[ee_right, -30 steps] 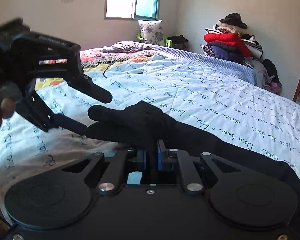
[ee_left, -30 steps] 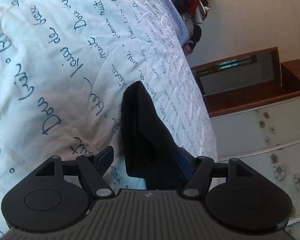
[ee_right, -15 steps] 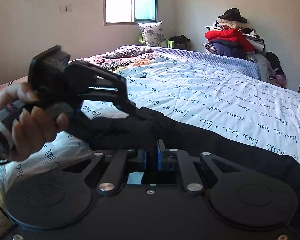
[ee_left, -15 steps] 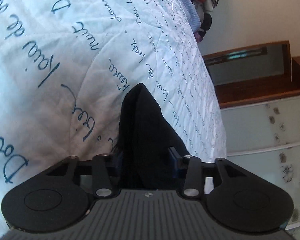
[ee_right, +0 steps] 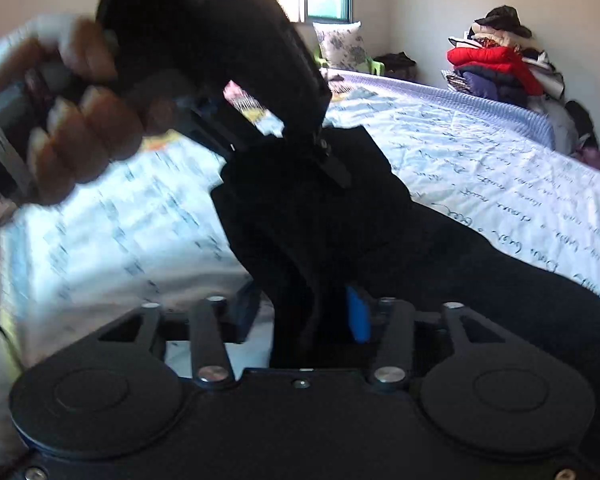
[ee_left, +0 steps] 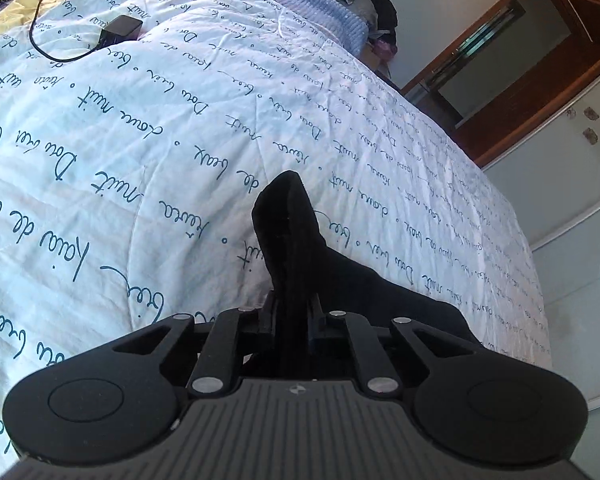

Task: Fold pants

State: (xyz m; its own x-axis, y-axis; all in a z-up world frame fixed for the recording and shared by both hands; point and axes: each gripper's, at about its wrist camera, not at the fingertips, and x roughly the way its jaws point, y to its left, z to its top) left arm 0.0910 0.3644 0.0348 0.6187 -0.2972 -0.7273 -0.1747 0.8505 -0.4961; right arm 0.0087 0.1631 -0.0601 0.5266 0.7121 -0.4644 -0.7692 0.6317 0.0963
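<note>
Left wrist view: left tongs (ee_left: 293, 312) closing, pads pinching a bunched fold of the black pants (ee_left: 288, 236). The fold stands up out of the tongs; the rest of the cloth trails off right over the bed (ee_left: 140, 152), whose white quilt carries blue script. Small black box with cord (ee_left: 118, 31) lies on the quilt, well apart, far end. Wooden cabinet (ee_left: 540, 60) beyond the bed edge.

Right wrist view: right tongs (ee_right: 304, 316) opening, fingers spread; a strand of pants (ee_right: 300, 232) hangs between them, and the blue pad (ee_right: 358, 314) stands apart from the cloth. A person's hand (ee_right: 72, 120), blurred, holds the left tongs (ee_right: 336, 168) above, clamped on the pants' raised end. Remaining cloth runs right along the bed (ee_right: 480, 160). Clothes pile (ee_right: 496, 64) by the far wall.
</note>
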